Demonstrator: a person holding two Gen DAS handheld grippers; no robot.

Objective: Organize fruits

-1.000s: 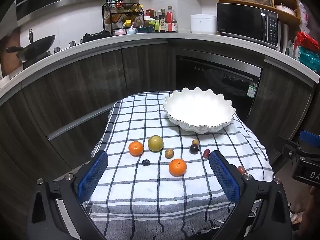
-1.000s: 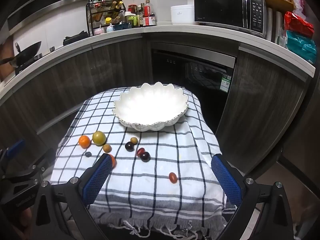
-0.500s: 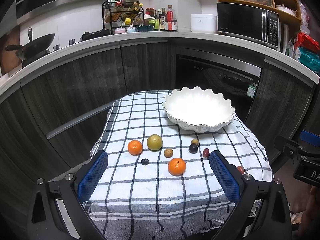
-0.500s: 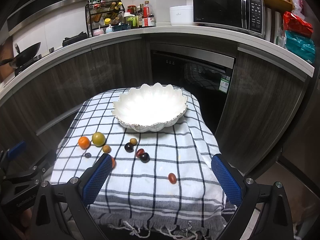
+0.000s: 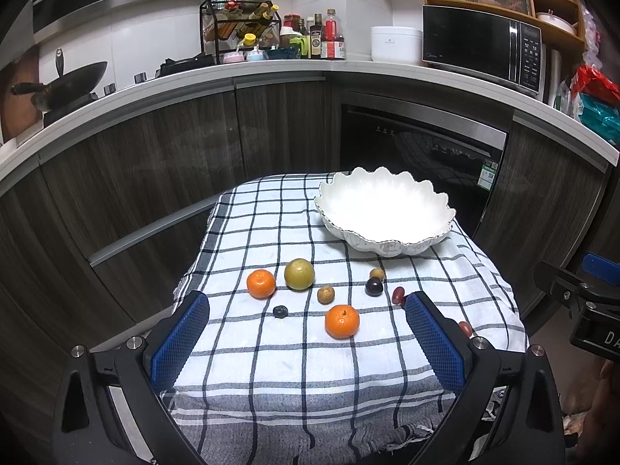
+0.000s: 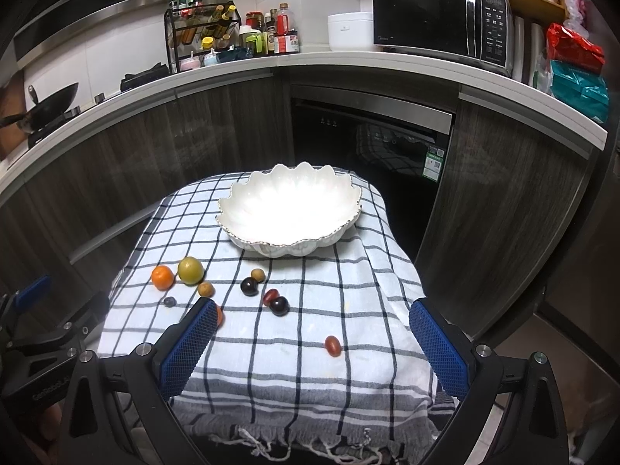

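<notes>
A white scalloped bowl [image 5: 383, 213] stands empty at the far side of a checked cloth [image 5: 271, 348]; it also shows in the right wrist view [image 6: 288, 213]. Fruits lie loose in front of it: two oranges [image 5: 341, 321] [image 5: 261, 283], a yellow-green fruit [image 5: 298, 274], a small tan fruit [image 5: 326, 294], a dark plum [image 5: 374, 286], a blueberry [image 5: 280, 311], and red grape-like fruits [image 6: 333, 345] [image 6: 271, 297]. My left gripper [image 5: 306, 337] is open and empty above the near cloth. My right gripper [image 6: 314, 341] is open and empty, held at the near edge.
The cloth covers a small table in front of dark cabinets and an oven [image 6: 372, 147]. A counter behind holds a microwave [image 6: 441, 23], a bottle rack [image 6: 201, 38] and a wok [image 5: 66, 81]. The other gripper shows at each view's side edge [image 5: 581, 302] [image 6: 35, 333].
Both grippers have drifted slightly; the scene sits a little lower and closer in both views. No fruit has moved. Both grippers stay open.
</notes>
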